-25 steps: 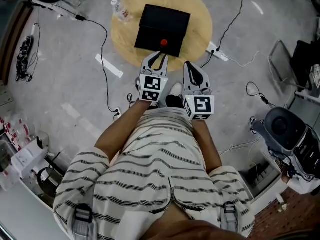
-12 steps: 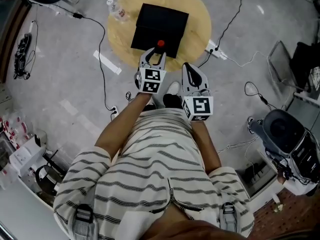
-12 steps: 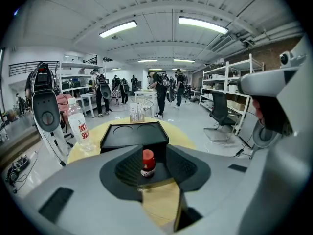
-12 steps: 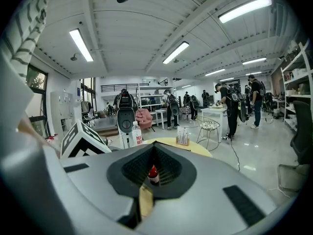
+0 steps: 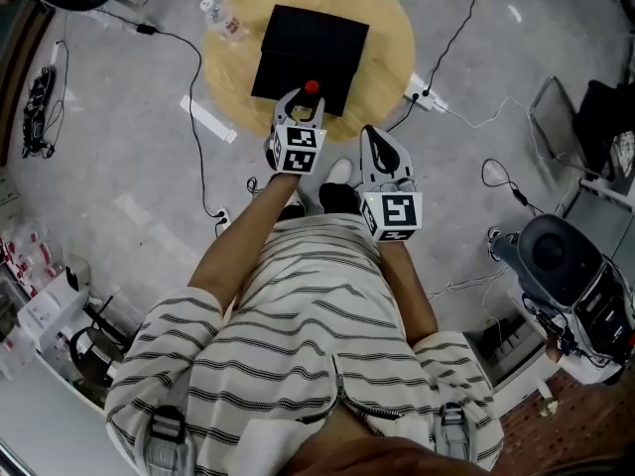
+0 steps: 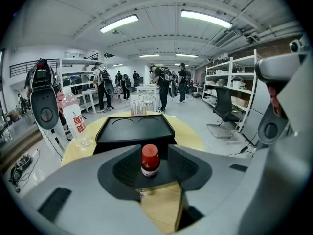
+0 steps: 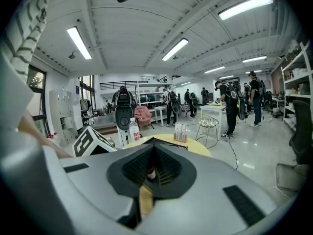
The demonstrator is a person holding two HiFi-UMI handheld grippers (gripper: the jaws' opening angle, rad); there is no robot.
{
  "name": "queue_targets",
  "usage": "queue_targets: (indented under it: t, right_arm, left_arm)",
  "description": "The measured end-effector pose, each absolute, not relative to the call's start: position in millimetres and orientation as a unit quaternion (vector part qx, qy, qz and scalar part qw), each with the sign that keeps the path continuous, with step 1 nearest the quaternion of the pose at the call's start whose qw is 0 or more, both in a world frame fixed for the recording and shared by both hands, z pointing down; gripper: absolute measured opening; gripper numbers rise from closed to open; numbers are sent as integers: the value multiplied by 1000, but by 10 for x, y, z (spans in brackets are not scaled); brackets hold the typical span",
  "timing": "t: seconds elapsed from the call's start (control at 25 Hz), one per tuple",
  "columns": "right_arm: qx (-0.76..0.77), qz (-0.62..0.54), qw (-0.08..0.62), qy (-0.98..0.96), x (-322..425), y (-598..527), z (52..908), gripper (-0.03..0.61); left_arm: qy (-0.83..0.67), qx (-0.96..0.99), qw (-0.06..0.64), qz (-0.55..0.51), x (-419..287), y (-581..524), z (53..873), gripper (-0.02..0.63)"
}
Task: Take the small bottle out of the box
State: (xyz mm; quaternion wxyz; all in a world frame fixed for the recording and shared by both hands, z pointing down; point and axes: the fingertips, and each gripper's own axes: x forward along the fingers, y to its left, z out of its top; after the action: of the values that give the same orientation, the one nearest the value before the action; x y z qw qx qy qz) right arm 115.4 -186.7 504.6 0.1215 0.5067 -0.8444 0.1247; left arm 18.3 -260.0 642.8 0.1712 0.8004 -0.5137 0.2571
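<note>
The left gripper (image 5: 303,115) is held out over the near edge of the round wooden table (image 5: 389,38), and its jaws are opening. In the left gripper view they are seen spread wide, with the small bottle (image 6: 149,159) standing upright between them. No pad is pressed against it: a clear gap is seen on either side of the red cap, so the bottle is not gripped.

The bottle is found outside the black box (image 6: 134,129), just in front of the box's near wall, with bare wood seen below it. Whether it touches that wall cannot be told. The box top is shown flat and dark, with two round hollows sunk into it.

A larger clear water bottle (image 6: 74,119) with a red label is stood on the table to the left of the box. A small clear rack (image 6: 138,103) is set at the table's far edge, behind the box.

The right gripper (image 5: 377,139) is kept back off the table, over the grey floor (image 5: 129,167) and beside the left one, nearer the striped shirt (image 5: 317,305). In the right gripper view its jaws are brought together and nothing is held between them. Only a thin slit is left, and through it a sliver of the table is glimpsed. Black cables (image 5: 198,117) are trailed across the floor to the left of the table.
</note>
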Motion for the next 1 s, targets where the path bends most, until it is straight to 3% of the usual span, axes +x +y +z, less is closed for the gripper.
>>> queue_targets:
  t: [1.0]
  right_arm:
    - [504,141,119,-844,1177,-1959,5091,18]
  left_arm:
    - [-520,789,185,271,170,-2839,6877,163]
